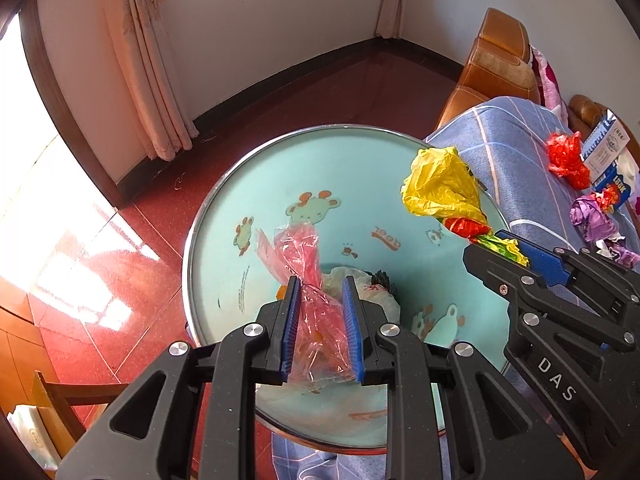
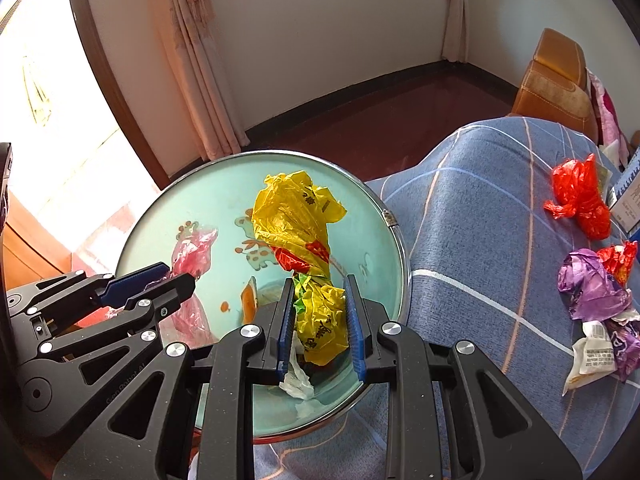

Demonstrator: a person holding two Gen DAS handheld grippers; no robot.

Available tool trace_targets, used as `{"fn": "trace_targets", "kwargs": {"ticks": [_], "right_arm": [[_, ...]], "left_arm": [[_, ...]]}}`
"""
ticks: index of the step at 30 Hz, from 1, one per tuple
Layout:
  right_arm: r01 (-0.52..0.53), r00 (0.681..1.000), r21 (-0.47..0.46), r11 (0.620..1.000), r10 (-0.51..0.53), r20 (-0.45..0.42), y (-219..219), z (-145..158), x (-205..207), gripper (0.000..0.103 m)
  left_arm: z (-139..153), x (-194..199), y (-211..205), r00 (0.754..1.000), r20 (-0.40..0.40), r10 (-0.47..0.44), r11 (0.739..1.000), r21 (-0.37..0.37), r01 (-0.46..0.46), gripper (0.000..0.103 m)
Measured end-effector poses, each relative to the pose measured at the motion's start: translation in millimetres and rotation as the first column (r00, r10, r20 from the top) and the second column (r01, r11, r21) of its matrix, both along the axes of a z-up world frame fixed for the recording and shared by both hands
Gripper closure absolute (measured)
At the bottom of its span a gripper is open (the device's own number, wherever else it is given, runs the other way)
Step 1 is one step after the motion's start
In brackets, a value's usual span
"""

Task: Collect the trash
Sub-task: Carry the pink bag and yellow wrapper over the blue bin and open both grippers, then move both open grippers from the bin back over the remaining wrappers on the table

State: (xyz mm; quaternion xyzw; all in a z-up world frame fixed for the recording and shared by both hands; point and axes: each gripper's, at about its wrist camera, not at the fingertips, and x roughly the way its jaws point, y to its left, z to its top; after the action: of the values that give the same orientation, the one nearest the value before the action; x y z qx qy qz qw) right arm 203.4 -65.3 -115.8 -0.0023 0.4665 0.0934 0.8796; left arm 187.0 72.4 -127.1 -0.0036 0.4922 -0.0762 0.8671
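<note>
My left gripper (image 1: 320, 284) is shut on a crumpled pink clear plastic bag (image 1: 308, 276) and holds it over a round teal table (image 1: 280, 168) with cartoon prints. My right gripper (image 2: 318, 284) is shut on a yellow plastic bag (image 2: 298, 216) with red and green parts, also held over the table. The right gripper shows in the left wrist view (image 1: 500, 244) at the right, and the left gripper in the right wrist view (image 2: 172, 274) at the left. White crumpled trash (image 1: 374, 292) lies on the table beneath.
A sofa with a blue checked cover (image 2: 480, 220) is at the right. On it lie a red bag (image 2: 580, 200), a purple wrapper (image 2: 592, 284), a white wrapper (image 2: 592, 356) and a blue box (image 1: 612, 184). Red tiled floor (image 1: 132, 240), curtains and walls surround the table.
</note>
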Motion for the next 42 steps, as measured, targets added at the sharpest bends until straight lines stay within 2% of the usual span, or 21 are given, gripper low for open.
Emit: {"fn": "trace_targets", "kwargs": {"ticks": [6, 12, 14, 20, 25, 27, 29, 30, 33, 35, 42], "right_arm": [[-0.009, 1.0, 0.001, 1.0, 0.009, -0.007, 4, -5, 8, 0.077], [-0.01, 1.0, 0.02, 1.0, 0.01, 0.0, 0, -6, 9, 0.07], [-0.002, 1.0, 0.027, 1.0, 0.002, 0.005, -2, -3, 7, 0.07], [0.018, 1.0, 0.027, 0.999, -0.018, 0.022, -8, 6, 1, 0.069], [0.032, 0.999, 0.019, 0.999, -0.033, 0.03, -12, 11, -8, 0.065], [0.038, 0.999, 0.02, 0.999, -0.038, 0.038, -13, 14, -11, 0.062], [0.044, 0.998, 0.018, 0.999, -0.045, 0.051, -15, 17, -15, 0.055], [0.047, 0.997, 0.018, 0.999, -0.047, 0.056, -16, 19, -17, 0.053], [0.054, 0.996, 0.014, 0.998, -0.055, 0.067, -17, 22, -23, 0.042], [0.065, 0.995, 0.009, 0.998, -0.066, 0.077, -18, 24, -28, 0.033], [0.1, 0.988, -0.007, 0.995, -0.099, 0.118, -27, 31, -47, 0.021]], "left_arm": [[-6, 6, 0, 1.0, -0.012, 0.006, 1.0, 0.009, -0.006, 0.081], [-8, 8, 0, 1.0, -0.011, 0.011, 1.0, 0.022, -0.011, 0.081], [-8, 7, 0, 1.0, -0.007, 0.018, 0.999, 0.034, -0.018, 0.069], [-2, 2, 1, 0.999, 0.012, 0.035, 0.997, 0.061, -0.036, 0.05], [2, -3, 1, 0.999, 0.01, 0.042, 0.996, 0.074, -0.043, 0.048], [4, -5, 1, 0.999, 0.009, 0.051, 0.996, 0.076, -0.051, 0.043], [6, -9, 1, 0.998, 0.015, 0.061, 0.994, 0.09, -0.062, 0.033], [7, -11, 1, 0.998, 0.019, 0.063, 0.993, 0.096, -0.064, 0.033], [9, -16, 3, 0.998, 0.02, 0.067, 0.992, 0.103, -0.069, 0.029], [11, -20, 4, 0.996, 0.027, 0.08, 0.99, 0.111, -0.083, 0.022], [17, -36, 5, 0.995, 0.041, 0.091, 0.987, 0.126, -0.096, 0.02]]}}
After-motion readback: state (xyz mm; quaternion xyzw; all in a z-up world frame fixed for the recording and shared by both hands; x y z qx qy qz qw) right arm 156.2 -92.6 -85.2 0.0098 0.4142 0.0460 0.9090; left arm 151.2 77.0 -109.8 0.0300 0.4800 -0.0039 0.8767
